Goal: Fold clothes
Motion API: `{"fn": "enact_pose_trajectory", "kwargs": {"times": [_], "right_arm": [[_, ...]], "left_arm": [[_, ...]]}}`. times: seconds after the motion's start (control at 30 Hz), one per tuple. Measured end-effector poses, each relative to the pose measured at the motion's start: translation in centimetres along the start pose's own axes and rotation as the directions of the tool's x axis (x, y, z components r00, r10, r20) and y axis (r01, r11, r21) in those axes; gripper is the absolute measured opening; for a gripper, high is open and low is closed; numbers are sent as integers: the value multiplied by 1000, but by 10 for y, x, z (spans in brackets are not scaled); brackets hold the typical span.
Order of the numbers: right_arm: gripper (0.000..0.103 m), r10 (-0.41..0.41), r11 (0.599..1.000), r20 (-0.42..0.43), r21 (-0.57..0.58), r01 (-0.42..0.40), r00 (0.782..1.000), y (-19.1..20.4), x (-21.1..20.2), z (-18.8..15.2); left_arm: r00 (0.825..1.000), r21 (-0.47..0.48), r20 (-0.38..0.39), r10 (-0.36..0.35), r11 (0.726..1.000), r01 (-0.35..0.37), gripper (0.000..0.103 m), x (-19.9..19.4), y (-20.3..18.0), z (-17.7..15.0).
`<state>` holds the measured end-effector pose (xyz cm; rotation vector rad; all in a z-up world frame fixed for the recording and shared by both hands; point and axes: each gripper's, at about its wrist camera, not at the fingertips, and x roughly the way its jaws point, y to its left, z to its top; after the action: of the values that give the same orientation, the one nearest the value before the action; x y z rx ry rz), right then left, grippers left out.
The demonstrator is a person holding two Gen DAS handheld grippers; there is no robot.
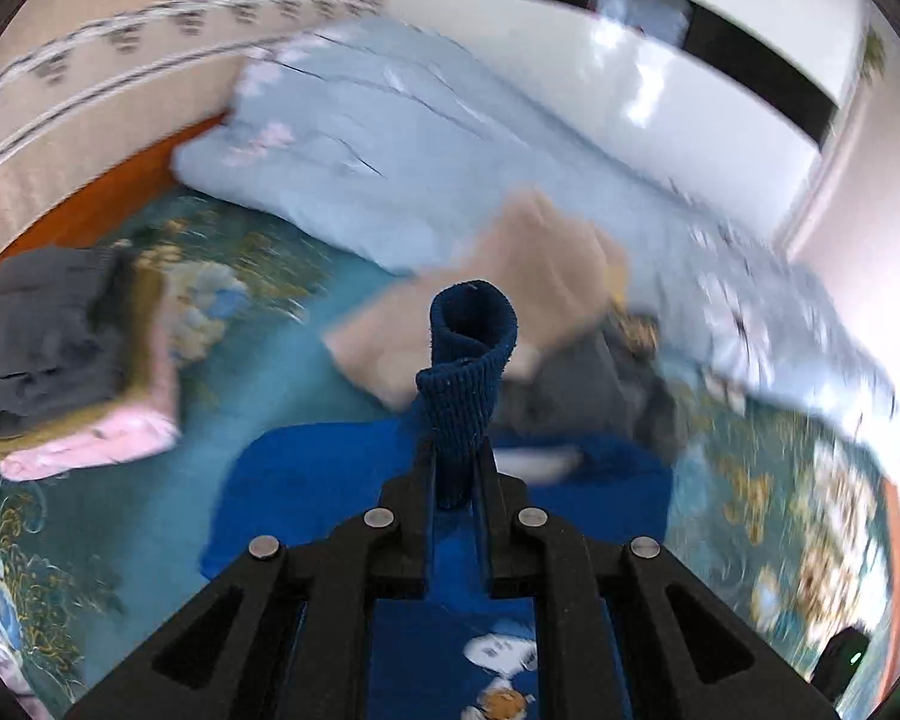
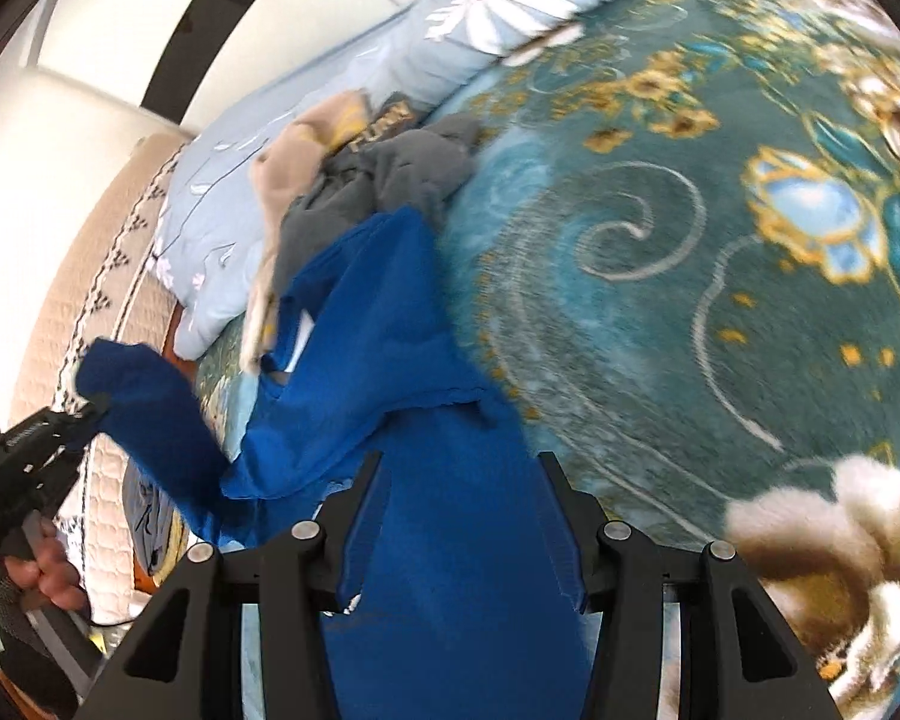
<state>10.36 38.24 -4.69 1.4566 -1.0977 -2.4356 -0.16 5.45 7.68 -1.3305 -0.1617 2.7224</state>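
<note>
Starting at the left: a stack of folded clothes (image 1: 72,360), dark grey on olive on pink, sits on the teal floral bedspread (image 1: 306,372), well apart from the work.

Left gripper (image 1: 455,468): jaws nearly closed, pinching the navy ribbed-knit cuff (image 1: 471,348) of the bright blue sweatshirt (image 1: 342,492). The cuff stands up out of the jaws as an open tube, mouth pointing away from the camera. Ribbing looks thick and springy, a firm hold that should not slip.

Sweatshirt body lies on the bedspread below the gripper, a cartoon print (image 1: 504,654) face up. Beyond it, a loose heap with a beige garment (image 1: 510,282) over a grey one (image 1: 582,384), then the pale blue floral quilt (image 1: 360,138).

Right wrist view: the held sleeve (image 2: 150,414) runs up and left to the left gripper (image 2: 84,414); the body's long axis runs from the right gripper (image 2: 462,528) up toward the heap.

Right gripper: jaws wide apart, blue cloth lying between them; whether it touches them I cannot tell.

Handling, by judgement: soft, light, limp knit that sags and creases where unsupported. Best holds are cuffs, hem and shoulder seams.
</note>
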Motion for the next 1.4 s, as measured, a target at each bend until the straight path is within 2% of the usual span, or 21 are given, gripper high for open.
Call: {"fn": "enact_pose_trajectory", "kwargs": {"times": [0.13,0.23,0.43,0.47,0.5,0.53,0.57,0.63,0.7,0.8,0.83,0.97,1.03,1.1,1.23,1.37,1.4], "right_arm": [[52,-11,999,-2,34,11,1000,-14,-2,-5],[52,-14,998,1,55,14,1000,-21,-3,-7],[52,-22,996,7,84,22,1000,-27,-4,-6],[52,-22,996,7,82,21,1000,-26,-4,-5],[52,-21,997,10,79,20,1000,-25,-4,-4],[52,-20,997,13,76,19,1000,-24,-3,-3],[52,-17,997,13,76,16,1000,-23,-2,-2],[52,-10,997,9,74,9,1000,-19,1,-2],[52,4,998,8,65,-5,1000,-12,3,-1],[52,35,998,1,47,-35,999,3,11,3],[52,50,998,-5,44,-50,999,8,13,4],[52,132,991,-93,26,-130,987,35,40,6],[52,148,989,-136,24,-147,980,44,57,5],[52,135,991,-178,46,-129,975,49,78,4],[53,116,986,-216,144,-86,970,47,109,2],[53,128,973,-203,216,-83,971,50,122,1],[49,117,976,-210,207,-73,971,56,123,2]], "left_arm": [[996,129,-88,-27,991,38,10,32,-49,-29],[989,184,-150,-8,982,36,10,51,-70,-48],[966,151,-258,6,988,34,12,82,-86,-84],[961,161,-275,16,986,29,14,86,-88,-89],[955,165,-296,14,986,37,22,88,-88,-92],[949,161,-314,1,986,52,36,89,-87,-94],[944,156,-329,-12,985,67,39,89,-86,-95],[937,151,-348,-37,984,94,40,86,-82,-95],[940,164,-335,-57,979,118,42,75,-75,-89],[949,160,-307,-70,979,124,44,54,-54,-74],[955,153,-290,-57,983,105,44,47,-43,-67],[978,98,-197,62,994,-43,44,20,12,-39],[980,35,-157,122,992,-118,44,6,48,-25],[980,-56,-142,141,987,-150,46,-4,82,-17],[980,-257,-131,148,950,-178,49,-16,142,-17],[980,-371,-153,131,911,-180,49,-6,169,-34],[979,-393,-160,126,901,-181,49,-2,173,-39]]}}
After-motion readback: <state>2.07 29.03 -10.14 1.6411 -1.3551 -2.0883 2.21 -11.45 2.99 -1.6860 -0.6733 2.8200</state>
